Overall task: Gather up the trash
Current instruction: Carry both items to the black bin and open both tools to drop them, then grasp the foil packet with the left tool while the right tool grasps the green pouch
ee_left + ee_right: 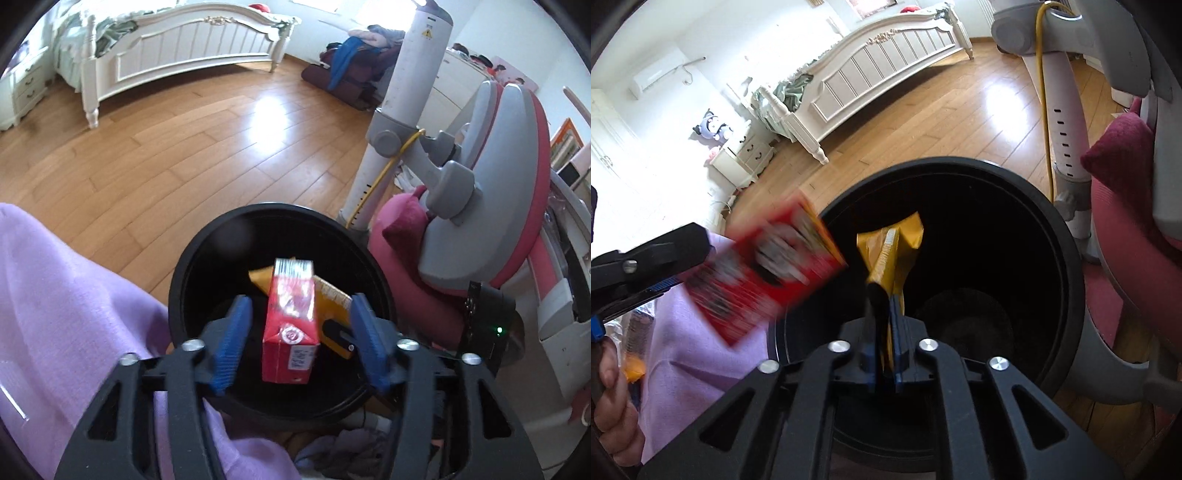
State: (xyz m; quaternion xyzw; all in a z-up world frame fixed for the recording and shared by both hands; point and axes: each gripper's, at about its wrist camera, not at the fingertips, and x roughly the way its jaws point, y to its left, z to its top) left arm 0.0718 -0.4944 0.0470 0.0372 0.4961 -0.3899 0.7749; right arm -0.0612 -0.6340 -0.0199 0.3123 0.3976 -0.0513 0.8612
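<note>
A round black bin [184,280] stands on the wood floor right below both grippers. My left gripper [301,301] is open over its mouth. A red carton [291,314] hangs between the blue pads [236,332] with a gap on each side. In the right wrist view the same carton [764,273] is blurred, just off the left gripper [676,262] and above the bin's rim [1067,258]. My right gripper [885,297] has its pads close together, pinching a crumpled yellow wrapper [890,247] over the bin. The wrapper [332,295] also shows behind the carton.
A lilac garment [74,295] lies against the bin's left side. A pink and grey chair [498,184] and a white post [406,92] crowd the right. A white bed [184,55] stands across the floor. A person's hand [613,406] holds the left gripper.
</note>
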